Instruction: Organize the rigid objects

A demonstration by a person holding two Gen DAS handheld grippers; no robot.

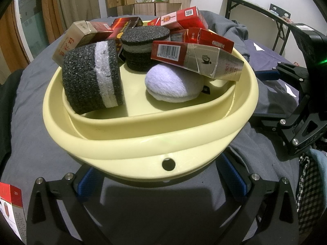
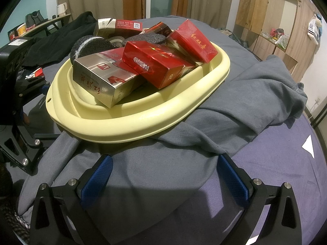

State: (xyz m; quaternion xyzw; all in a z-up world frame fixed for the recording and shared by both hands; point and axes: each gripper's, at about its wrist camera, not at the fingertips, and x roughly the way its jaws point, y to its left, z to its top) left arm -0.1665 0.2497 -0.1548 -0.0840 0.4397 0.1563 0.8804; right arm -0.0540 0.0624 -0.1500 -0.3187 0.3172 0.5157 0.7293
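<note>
Pale yellow basin (image 1: 143, 147) heaped with red cigarette packs (image 2: 155, 65), dark sponges (image 1: 92, 77)

Boxes (image 2: 151, 65), sponges (image 1: 93, 77) in basin (image 1: 143, 140); basin on bed (image 2: 276, 143).

Pale yellow basin (image 1: 143, 143): seen straight ahead of the widely parted jaws of the left gripper (image 1: 161, 185), its near rim above the blue pads (image 1: 232, 180). Contents: two black-and-white foam cylinders (image 1: 93, 77), one white padded oval (image 1: 173, 83), several red and silver cigarette packs (image 1: 196, 59) stacked beyond. Grey cloth (image 1: 40, 126) is spread beneath. The right gripper (image 1: 263, 98) is seen right of the jaws.
</note>
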